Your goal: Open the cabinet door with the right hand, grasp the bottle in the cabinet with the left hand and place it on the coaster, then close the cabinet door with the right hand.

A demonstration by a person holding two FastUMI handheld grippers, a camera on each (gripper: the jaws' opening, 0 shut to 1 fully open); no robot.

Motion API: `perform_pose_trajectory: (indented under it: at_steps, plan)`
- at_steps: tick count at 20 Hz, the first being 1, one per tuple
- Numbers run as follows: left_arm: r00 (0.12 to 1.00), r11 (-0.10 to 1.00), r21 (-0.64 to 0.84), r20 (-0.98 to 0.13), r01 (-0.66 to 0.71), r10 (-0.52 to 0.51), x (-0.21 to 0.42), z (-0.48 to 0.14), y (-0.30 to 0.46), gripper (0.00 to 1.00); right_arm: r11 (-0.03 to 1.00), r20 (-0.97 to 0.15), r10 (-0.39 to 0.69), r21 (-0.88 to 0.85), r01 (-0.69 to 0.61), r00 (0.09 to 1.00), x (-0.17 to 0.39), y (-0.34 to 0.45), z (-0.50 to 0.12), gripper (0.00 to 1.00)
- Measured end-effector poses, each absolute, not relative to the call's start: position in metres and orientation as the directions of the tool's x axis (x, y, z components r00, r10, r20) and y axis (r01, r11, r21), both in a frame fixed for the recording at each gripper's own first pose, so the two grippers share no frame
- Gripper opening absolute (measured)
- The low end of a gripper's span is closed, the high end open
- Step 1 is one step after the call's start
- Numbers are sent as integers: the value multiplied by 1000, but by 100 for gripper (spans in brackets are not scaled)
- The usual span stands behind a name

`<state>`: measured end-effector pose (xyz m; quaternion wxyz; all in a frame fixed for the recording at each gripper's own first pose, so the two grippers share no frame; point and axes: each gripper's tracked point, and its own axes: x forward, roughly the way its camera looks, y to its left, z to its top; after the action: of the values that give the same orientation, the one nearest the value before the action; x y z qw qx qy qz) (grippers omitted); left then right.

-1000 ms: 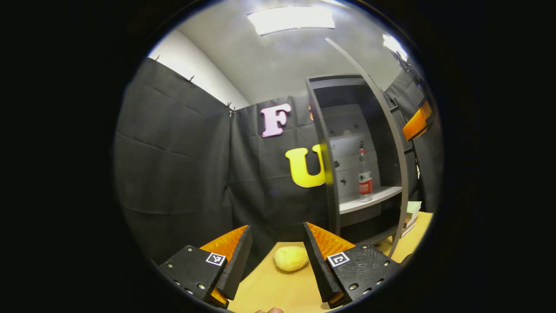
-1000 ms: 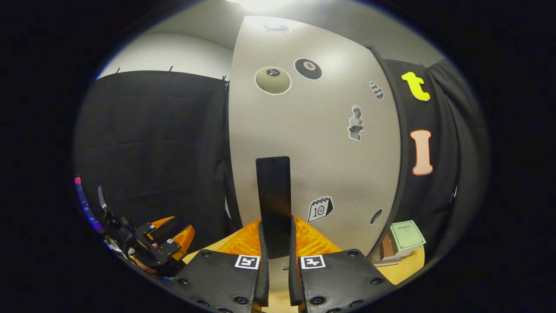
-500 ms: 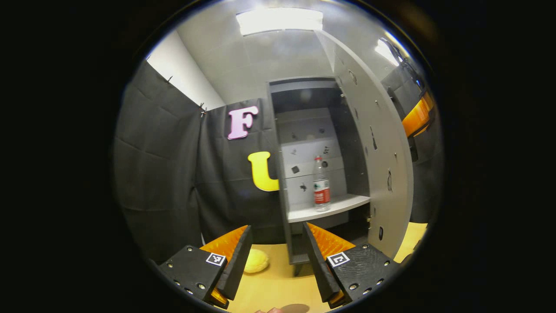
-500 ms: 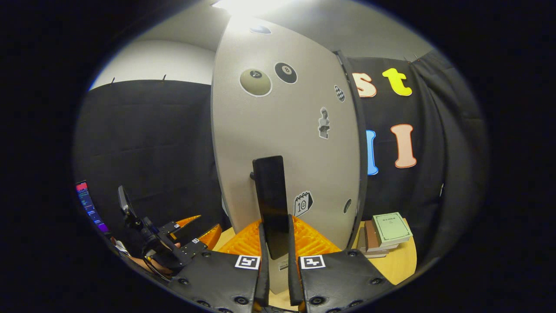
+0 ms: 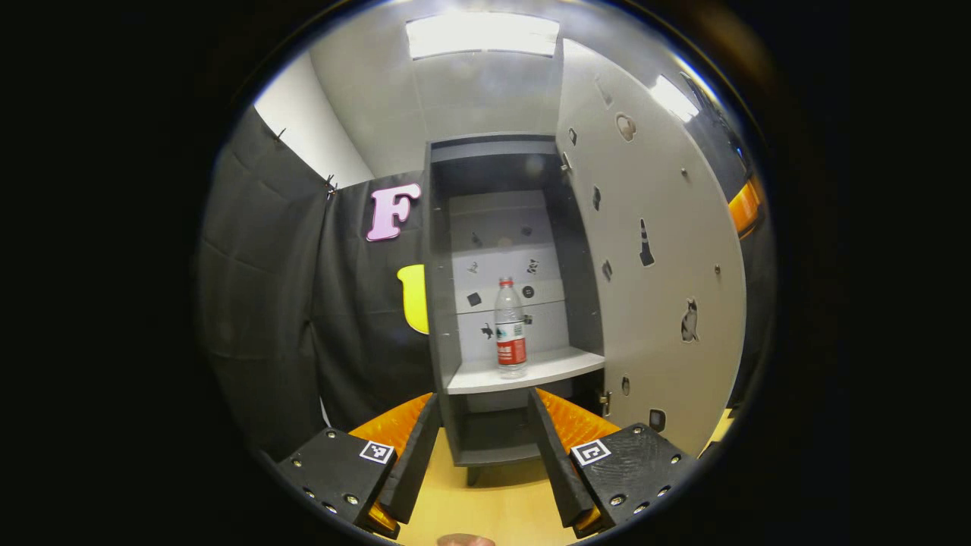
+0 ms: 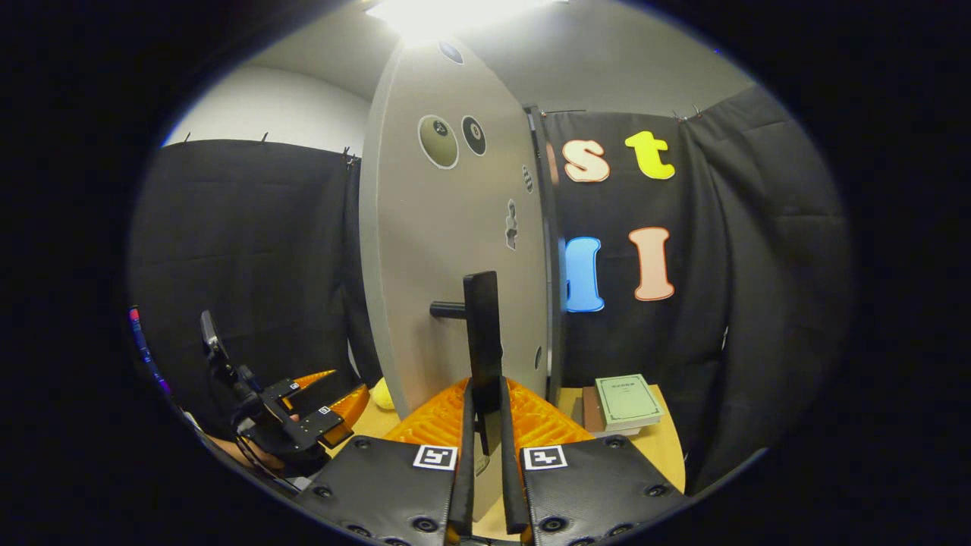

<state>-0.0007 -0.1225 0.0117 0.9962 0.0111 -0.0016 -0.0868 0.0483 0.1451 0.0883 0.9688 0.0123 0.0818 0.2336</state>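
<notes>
One clear plastic bottle with red label [image 5: 511,330] upright on grey cabinet shelf [image 5: 523,373]; left gripper [image 5: 482,447] spread, empty; right gripper [image 6: 486,455] pinching black door handle [image 6: 482,341]; books [image 6: 623,402], perhaps two.

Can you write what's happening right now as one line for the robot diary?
right gripper: shut on door handle | cabinet door: open | bottle: upright on shelf | left gripper: open, short of bottle

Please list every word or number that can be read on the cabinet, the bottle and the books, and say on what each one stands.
"8": on the black ball sticker high on the cabinet door, only just readable.
Label of the bottle: print too small to read.
Cover of the green book: title too small to read.
</notes>
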Motion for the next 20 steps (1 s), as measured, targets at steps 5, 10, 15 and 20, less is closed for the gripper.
perform_pose_trajectory:
  at_steps: [5,10,15,20]
  plan:
    - [986,986,-4,-13,165,-165,3,17,-144,67,899,-116,437,50,-435,892,55,115,86,18]
    - [990,990,4,1,142,-142,20,38,-155,67,860,-56,503,129,-493,863,41,100,96,18]
    - [985,985,17,9,173,-173,61,65,-172,67,930,-45,361,90,-356,932,47,40,89,21]
    - [976,976,-34,5,217,-217,112,80,-187,67,962,-74,264,88,-258,962,62,13,68,99]
